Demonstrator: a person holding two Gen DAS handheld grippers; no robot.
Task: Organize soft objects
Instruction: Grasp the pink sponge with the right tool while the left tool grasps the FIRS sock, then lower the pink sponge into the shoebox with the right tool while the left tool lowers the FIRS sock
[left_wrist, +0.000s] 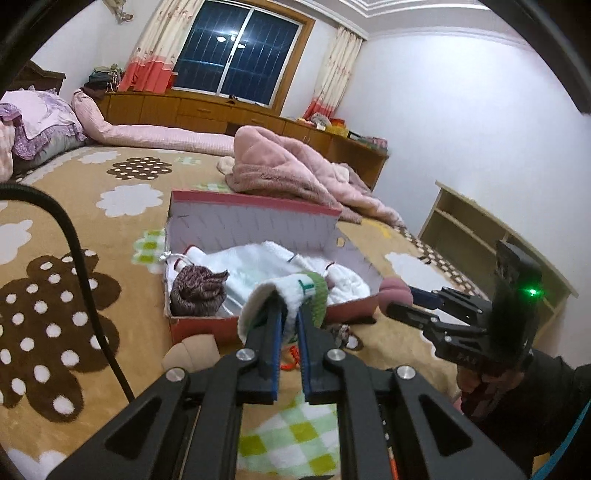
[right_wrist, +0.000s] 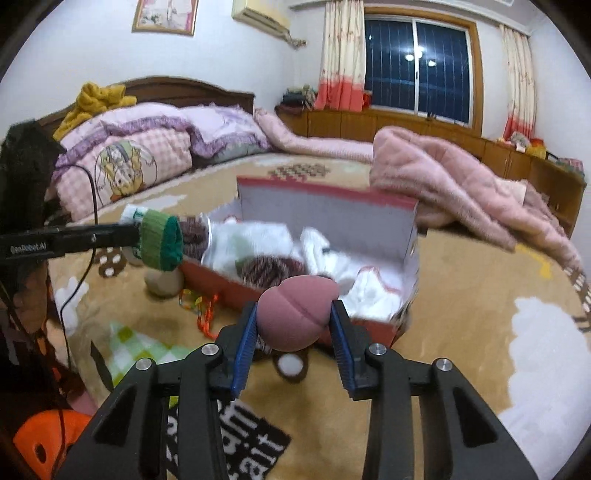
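Observation:
An open red shoebox (left_wrist: 207, 326) (right_wrist: 229, 286) lies on the bed, holding white cloths (left_wrist: 266, 264) and a maroon knit piece (left_wrist: 199, 290) (right_wrist: 269, 271). My left gripper (left_wrist: 290, 314) is shut on a white sock with a green cuff (left_wrist: 284, 295), held over the box's near edge; it shows at the left of the right wrist view (right_wrist: 160, 240). My right gripper (right_wrist: 293, 323) is shut on a pink sponge (right_wrist: 295, 314), just in front of the box; the sponge also shows in the left wrist view (left_wrist: 395, 291).
A beige sponge (left_wrist: 192, 349) (right_wrist: 164, 282) and an orange-green cord (right_wrist: 201, 308) lie on the blanket by the box. A pink fleece garment (left_wrist: 291, 170) (right_wrist: 461, 173) lies behind it. Pillows (right_wrist: 147, 147) are at the head of the bed. A wooden shelf (left_wrist: 491, 240) stands beyond the bed's right edge.

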